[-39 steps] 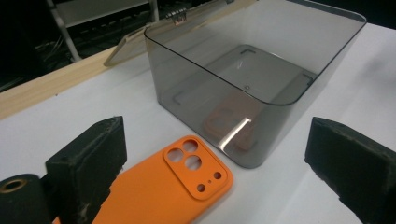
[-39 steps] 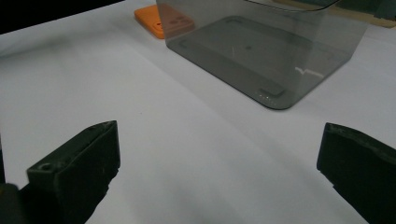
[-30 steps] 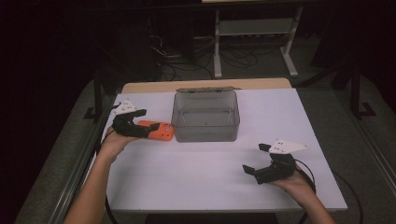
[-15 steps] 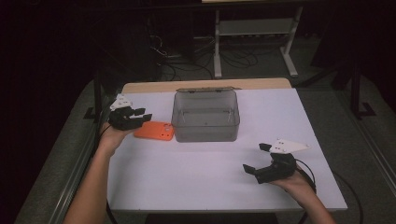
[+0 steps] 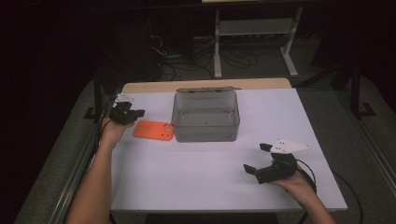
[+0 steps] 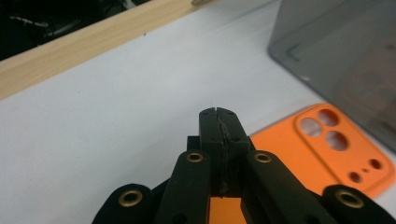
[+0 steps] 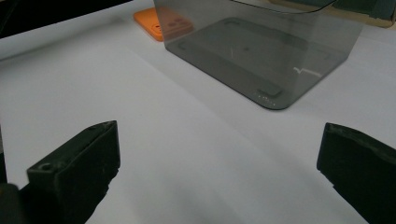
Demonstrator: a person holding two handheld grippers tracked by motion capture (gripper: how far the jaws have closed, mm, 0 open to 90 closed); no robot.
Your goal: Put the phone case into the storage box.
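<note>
Near the table's [image 5: 196, 186] left edge, just beside the grey box [image 5: 206, 116], I am hovering my left gripper [image 5: 133, 115], jaws just pressed together on nothing, by the orange phone case [image 5: 153, 130], probably light, thin and flexible, best pinched at its rim, while my right gripper [image 5: 259, 158] is waiting spread.

Phone case [image 6: 327, 154]: orange plastic, matt, smooth, looks slightly rubbery to me. Storage box [image 5: 205, 116]: smoky translucent plastic, glossy, I see light glints on its wall. Table top [image 5: 196, 182]: white, matt, smooth, like laminate; far edge strip [image 6: 84, 44] is pale bare wood with visible grain. Left gripper [image 6: 218, 122]: black matt plastic links with brass-coloured metal bushings. Right gripper [image 5: 264, 161]: black matt plastic, slightly rough.
</note>
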